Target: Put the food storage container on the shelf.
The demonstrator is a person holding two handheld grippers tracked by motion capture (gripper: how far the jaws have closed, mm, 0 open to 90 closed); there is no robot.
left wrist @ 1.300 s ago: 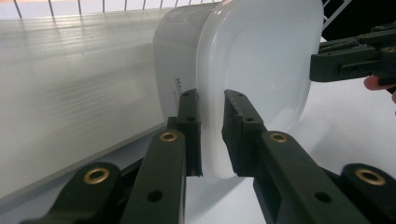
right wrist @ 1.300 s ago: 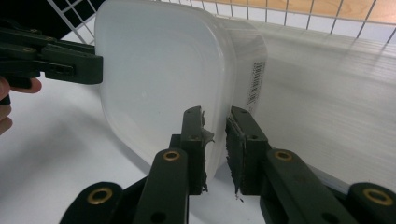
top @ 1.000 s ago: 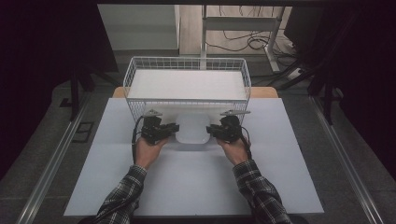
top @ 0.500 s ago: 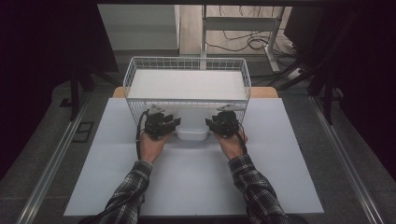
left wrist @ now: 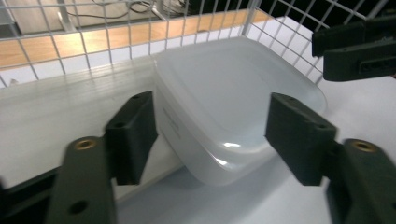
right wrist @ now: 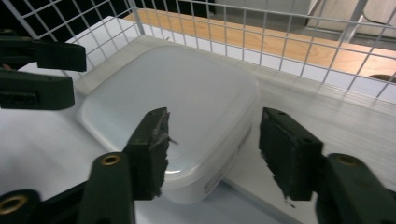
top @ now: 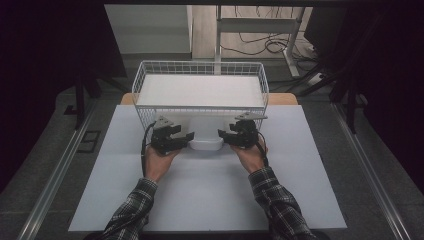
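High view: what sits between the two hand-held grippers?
A lidded translucent white container lies between the left hand-held gripper and the right hand-held gripper, against the wire basket.

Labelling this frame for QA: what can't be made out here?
- Translucent white plastic lidded container: contents, frosted lid hides them in both gripper views.
- Its far edge: high view, white wire basket rim covers it.
- Small print on container wall: too small and blurred.
- Left gripper, right gripper: jaws have just been opening, a container corner between each pair; contact with pads not clear.
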